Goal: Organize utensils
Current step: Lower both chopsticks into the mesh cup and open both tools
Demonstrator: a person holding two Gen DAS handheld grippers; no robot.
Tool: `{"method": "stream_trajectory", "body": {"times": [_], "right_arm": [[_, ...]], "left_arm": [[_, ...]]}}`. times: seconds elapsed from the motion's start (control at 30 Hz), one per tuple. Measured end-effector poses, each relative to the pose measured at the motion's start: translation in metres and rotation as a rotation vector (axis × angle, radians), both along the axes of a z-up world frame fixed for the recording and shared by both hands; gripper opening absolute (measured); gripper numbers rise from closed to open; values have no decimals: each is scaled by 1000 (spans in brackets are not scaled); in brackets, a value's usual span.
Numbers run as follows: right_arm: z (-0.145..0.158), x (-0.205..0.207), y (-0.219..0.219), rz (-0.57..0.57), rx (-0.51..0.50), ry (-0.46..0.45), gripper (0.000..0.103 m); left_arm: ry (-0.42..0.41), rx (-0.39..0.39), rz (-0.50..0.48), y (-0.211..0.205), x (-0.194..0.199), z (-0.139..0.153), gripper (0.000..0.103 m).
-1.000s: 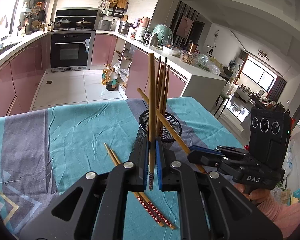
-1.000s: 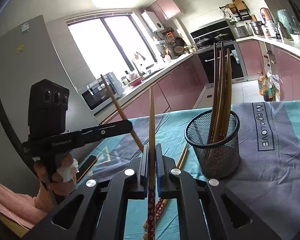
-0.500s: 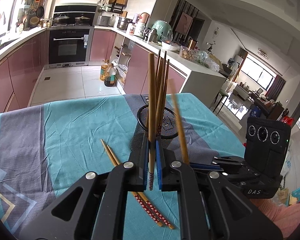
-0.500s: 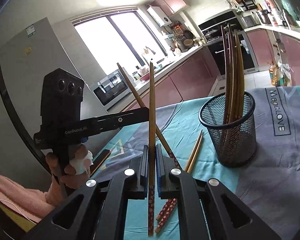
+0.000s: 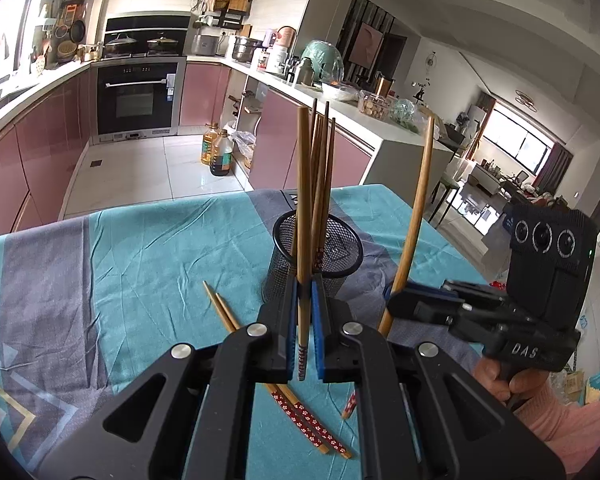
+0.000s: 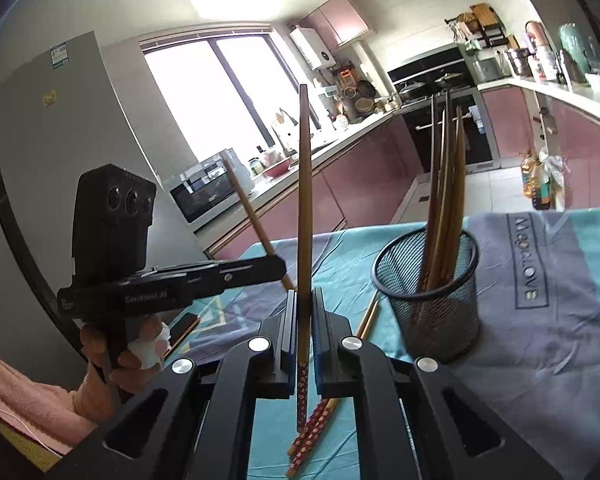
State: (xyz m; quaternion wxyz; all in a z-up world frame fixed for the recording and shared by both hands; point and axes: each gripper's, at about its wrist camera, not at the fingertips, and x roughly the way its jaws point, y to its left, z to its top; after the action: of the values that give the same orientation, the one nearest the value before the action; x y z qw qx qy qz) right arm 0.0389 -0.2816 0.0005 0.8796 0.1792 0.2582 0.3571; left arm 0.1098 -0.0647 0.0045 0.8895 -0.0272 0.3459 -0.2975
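My left gripper (image 5: 304, 300) is shut on one wooden chopstick (image 5: 303, 208), held upright just in front of the black mesh cup (image 5: 332, 256). The cup holds several chopsticks (image 5: 322, 168). My right gripper (image 6: 304, 308) is shut on another chopstick (image 6: 303, 200), also upright, left of the mesh cup (image 6: 432, 300). The right gripper also shows in the left wrist view (image 5: 396, 300), its chopstick (image 5: 416, 216) leaning right of the cup. Two chopsticks (image 5: 260, 344) with red patterned ends lie on the teal tablecloth (image 5: 140, 264) below both grippers.
The table's far edge (image 5: 180, 204) faces the kitchen floor and pink cabinets (image 5: 32, 160). A dark flat object (image 6: 186, 326) lies on the cloth near the left hand. A grey patch with lettering (image 6: 540, 280) lies right of the cup.
The right gripper's chopstick has swung from a slant across the cup to nearly upright, right of the cup. The left gripper has held its chopstick steady, drawing slightly back from the cup.
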Motion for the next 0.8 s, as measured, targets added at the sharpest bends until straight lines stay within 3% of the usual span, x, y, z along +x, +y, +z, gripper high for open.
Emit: {"method": "stream_trajectory", "body": {"times": [0.8], "right_arm": [[26,25,-16,-125,-68,-58,6]], "left_arm": [[-98,30,-23,-13,4,33,7]]}}
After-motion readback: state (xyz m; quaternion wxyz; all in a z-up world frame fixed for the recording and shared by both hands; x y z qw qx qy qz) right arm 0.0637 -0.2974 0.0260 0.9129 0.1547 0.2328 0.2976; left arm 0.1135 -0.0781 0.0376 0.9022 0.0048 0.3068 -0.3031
